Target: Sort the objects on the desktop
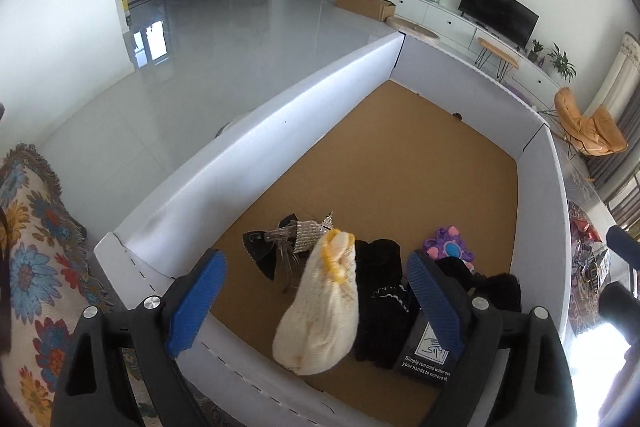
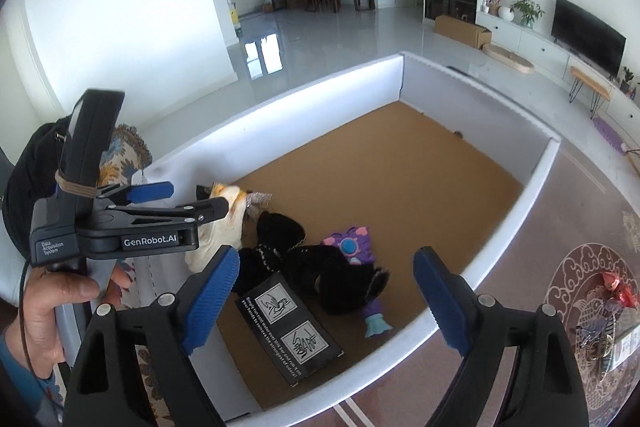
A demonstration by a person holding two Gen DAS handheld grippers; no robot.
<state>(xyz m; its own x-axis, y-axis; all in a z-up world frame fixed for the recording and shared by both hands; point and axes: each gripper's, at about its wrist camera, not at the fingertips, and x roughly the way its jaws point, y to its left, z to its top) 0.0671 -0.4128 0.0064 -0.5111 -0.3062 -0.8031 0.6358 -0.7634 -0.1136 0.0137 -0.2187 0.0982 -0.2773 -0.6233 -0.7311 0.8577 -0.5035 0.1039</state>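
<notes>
The white-walled box (image 2: 472, 131) with its cork-brown floor takes up most of both views, and the sorted things lie bunched at its near end, leaving the far half bare. A patterned surface (image 2: 560, 227) runs along its right side, carrying a small cluster of red-wrapped bits (image 2: 618, 291) that look like the items still to be sorted. In the box, going down in size: a cream knitted pouch (image 1: 320, 311) with a yellow cuff, which in the left wrist view hangs or lies between the fingers without either pad touching it; black fuzzy cloth pieces (image 2: 340, 279); a flat black card (image 2: 290, 327) with white print; a purple toy (image 2: 352, 245); and a silver glittery clip (image 1: 308, 233). The left gripper (image 1: 316, 303) has its fingers spread wide and pinches nothing; the right gripper (image 2: 326, 299) is likewise spread and empty, held over the box's near right wall. The drop looks done, so the sound move is to lift both tools straight up before swinging sideways, since the box walls stand close to the fingers. The far cork floor offers free room for later items.
</notes>
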